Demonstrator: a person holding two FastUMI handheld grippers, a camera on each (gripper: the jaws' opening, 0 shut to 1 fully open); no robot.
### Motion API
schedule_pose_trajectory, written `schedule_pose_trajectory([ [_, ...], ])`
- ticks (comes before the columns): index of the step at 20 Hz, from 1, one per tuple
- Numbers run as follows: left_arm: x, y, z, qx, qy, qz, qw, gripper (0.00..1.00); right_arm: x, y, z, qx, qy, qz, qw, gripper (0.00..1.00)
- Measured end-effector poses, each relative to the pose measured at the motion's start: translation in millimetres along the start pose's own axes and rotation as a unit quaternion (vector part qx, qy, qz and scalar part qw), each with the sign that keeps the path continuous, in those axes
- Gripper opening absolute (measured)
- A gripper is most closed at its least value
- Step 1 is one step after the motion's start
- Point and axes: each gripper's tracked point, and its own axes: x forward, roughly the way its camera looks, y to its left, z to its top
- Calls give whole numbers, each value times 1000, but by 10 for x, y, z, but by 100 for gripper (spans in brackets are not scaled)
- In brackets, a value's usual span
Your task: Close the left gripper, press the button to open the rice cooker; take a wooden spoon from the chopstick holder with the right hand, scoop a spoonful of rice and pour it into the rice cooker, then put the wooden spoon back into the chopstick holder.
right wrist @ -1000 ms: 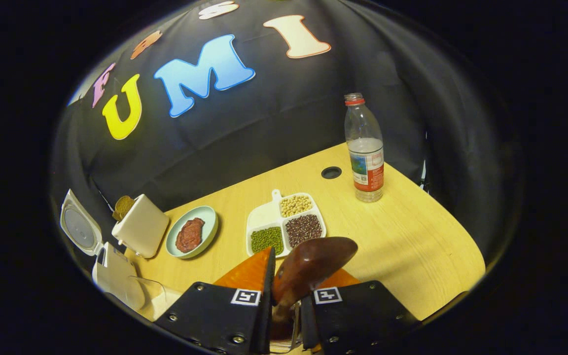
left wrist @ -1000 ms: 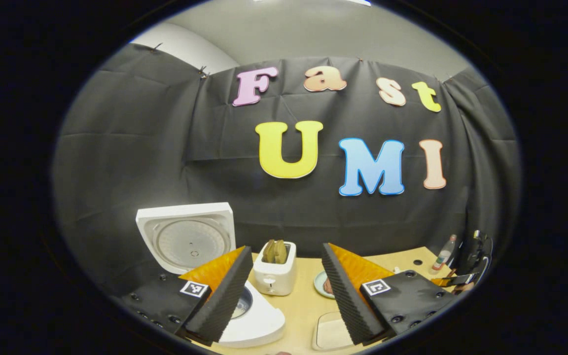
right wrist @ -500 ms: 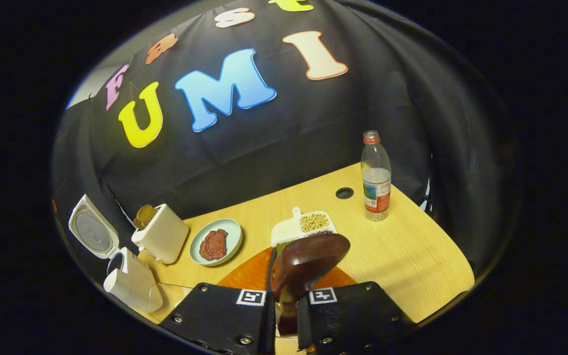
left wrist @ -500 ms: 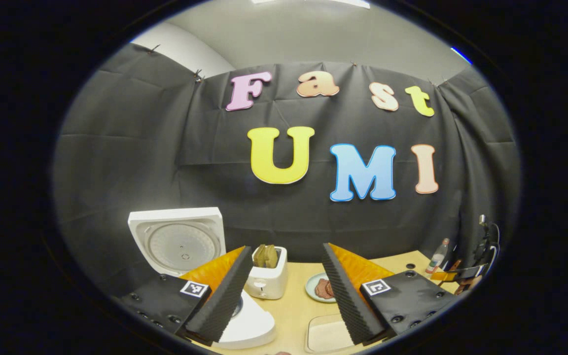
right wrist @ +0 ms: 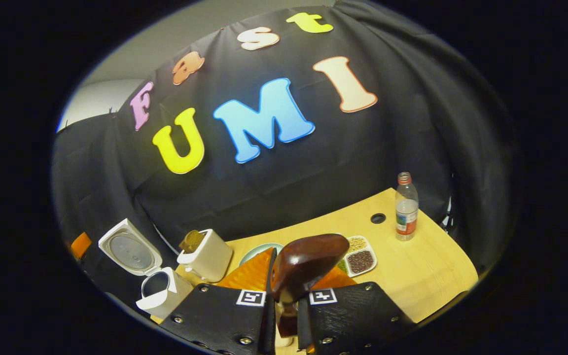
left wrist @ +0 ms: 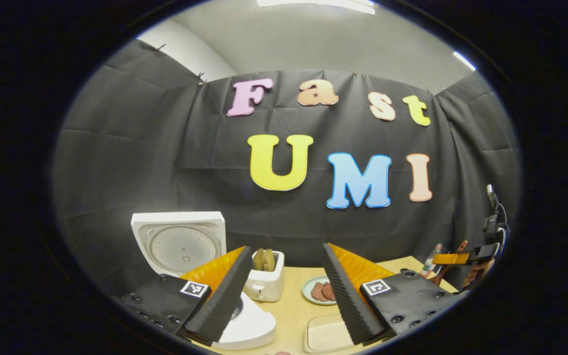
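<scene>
Right gripper [right wrist: 284,296], clenched on the wooden spoon [right wrist: 306,264], should keep its bowl level toward the rice; left gripper [left wrist: 284,291] hangs released.

The white rice cooker [right wrist: 163,291] stands open, its square lid [right wrist: 128,252] tilted upright behind the round pot opening, just beside a white toaster [right wrist: 206,255]. The dark brown wooden spoon [right wrist: 303,264] points bowl-up, its handle clamped between the fingers of the right gripper [right wrist: 284,296], right of the cooker.
</scene>
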Motion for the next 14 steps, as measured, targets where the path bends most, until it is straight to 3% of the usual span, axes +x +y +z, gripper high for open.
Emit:
schedule_pose_trajectory([
  [1,-4,23,1,-1,0,0,1000,97,19,144,-55,-9,4,12,1000,17],
  [6,-65,140,30,-13,-6,4,1000,98,203,663,-396,-54,29,49,997,17],
  [14,-82,395,4,-10,-11,14,1000,96,528,938,-1167,-176,70,48,981,18],
])
